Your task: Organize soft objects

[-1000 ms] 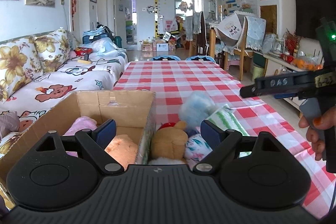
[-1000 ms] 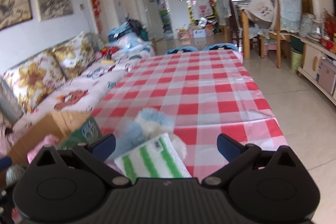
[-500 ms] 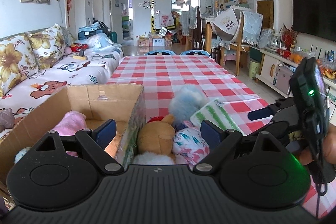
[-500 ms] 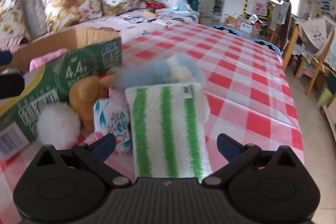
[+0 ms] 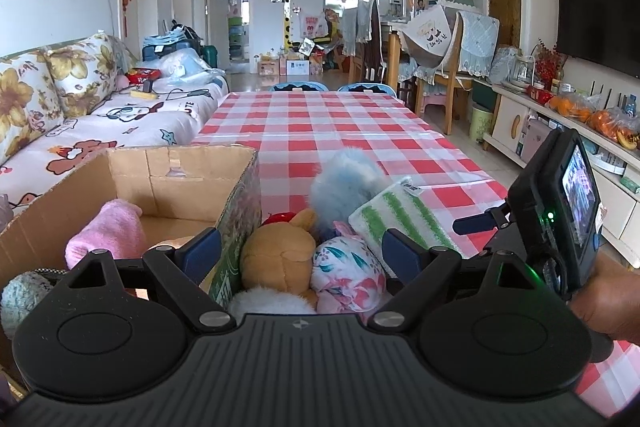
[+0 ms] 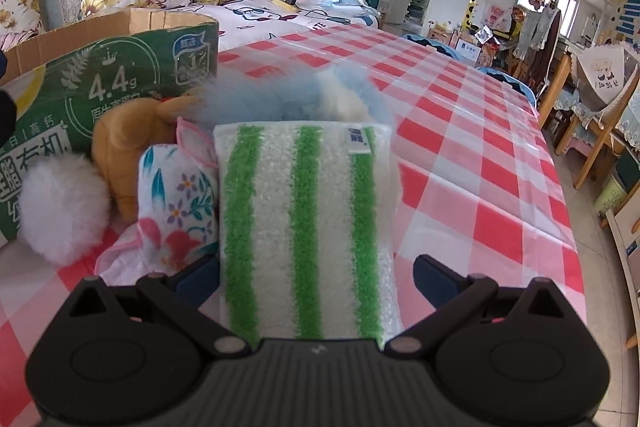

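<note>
A: How many soft things sit loose on the checked tablecloth [image 5: 320,131]?

B: Five, bunched just right of the cardboard box [image 5: 188,179]: one brown plush [image 6: 128,143], one white pom-pom [image 6: 60,203], one floral pouch [image 6: 176,199], one fluffy blue toy [image 6: 280,95], one green-striped cloth [image 6: 308,219]. In the box, one pink cloth [image 5: 108,231] and one pale blue ball [image 5: 24,299] show.

A: The striped cloth?

B: Fuzzy white, three green stripes, small blue tag at its far edge, leaning on the blue toy and pouch.

A: The claws?

B: Right gripper [image 6: 316,275] spread wide, the cloth's near end between its fingers, not clamped. Left gripper [image 5: 300,255] gaping too, holding nothing, above the box's right wall and the plush.
</note>
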### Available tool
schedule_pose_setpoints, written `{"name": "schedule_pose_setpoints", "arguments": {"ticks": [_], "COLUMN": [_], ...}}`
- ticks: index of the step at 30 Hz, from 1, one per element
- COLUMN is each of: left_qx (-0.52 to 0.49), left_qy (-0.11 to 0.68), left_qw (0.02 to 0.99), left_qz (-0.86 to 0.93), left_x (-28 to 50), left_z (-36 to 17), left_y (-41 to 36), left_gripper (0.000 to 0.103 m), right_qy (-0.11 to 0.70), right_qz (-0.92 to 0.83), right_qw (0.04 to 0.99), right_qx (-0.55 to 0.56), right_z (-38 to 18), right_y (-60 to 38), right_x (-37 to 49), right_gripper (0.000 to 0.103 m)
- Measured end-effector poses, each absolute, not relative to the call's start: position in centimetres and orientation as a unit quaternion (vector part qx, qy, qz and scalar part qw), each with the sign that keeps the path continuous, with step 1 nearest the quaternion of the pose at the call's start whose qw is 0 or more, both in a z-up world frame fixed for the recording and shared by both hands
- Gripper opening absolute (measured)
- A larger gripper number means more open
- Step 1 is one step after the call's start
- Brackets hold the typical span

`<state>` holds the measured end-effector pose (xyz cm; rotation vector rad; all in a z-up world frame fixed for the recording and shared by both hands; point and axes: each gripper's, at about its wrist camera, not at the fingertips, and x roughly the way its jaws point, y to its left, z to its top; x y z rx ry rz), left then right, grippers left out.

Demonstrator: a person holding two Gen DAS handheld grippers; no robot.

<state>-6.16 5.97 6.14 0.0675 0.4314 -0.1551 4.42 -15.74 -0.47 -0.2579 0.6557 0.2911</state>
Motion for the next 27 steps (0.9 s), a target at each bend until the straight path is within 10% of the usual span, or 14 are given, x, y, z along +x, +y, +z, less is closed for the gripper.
{"name": "schedule_pose_setpoints", "arguments": {"ticks": [27], "left_qx": [0.055], "left_qy": [0.224], "left_qw": [0.970], "left_qz": [-0.080], "left_x": [-3.4], "left_z": [5.5], "left_y": [2.6], "left_gripper": [0.103], "right_qy": [0.367], "right_qz": [0.083], "right_qw": [0.922], "right_qx": [-0.094], "right_z": [-0.7], "right_y": [-21.2], "right_x": [3.3], "right_gripper": [0.085]}}
